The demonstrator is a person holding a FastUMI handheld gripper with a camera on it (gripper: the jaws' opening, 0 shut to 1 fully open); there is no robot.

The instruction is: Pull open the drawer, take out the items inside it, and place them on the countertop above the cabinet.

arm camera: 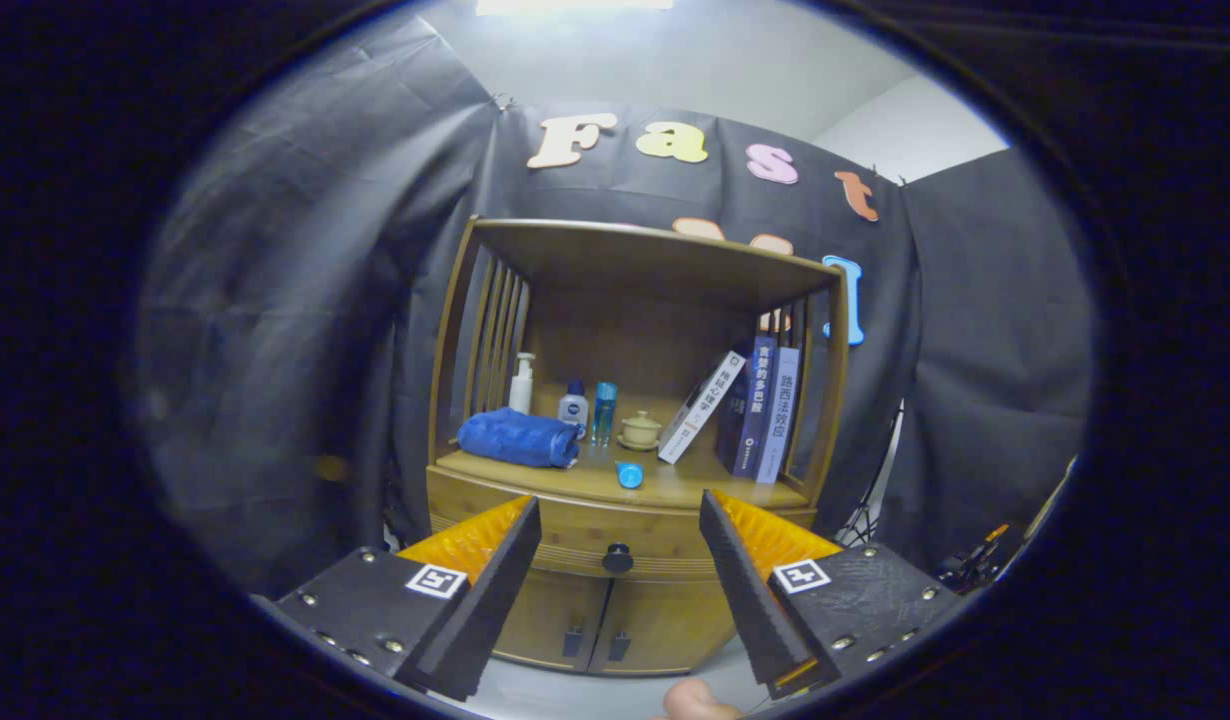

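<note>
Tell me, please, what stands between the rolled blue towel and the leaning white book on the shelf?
In the gripper view, between the blue towel and the white book stand a small white bottle, a blue bottle and a lidded cup.

Smooth, satin-finished wood forms the cabinet (635, 480) and its drawer (575, 535), whose dark knob (617, 557) looks glossy. At the shelf's nine o'clock, a soft blue cloth (520, 437); behind, glossy plastic bottles (573, 405).

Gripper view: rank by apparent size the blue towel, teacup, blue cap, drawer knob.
1. blue towel, largest by far.
2. teacup.
3. blue cap and drawer knob: look about alike, and the knob sits nearer the camera, so unranked.
The tongs are open, with the knob just beyond them.
</note>
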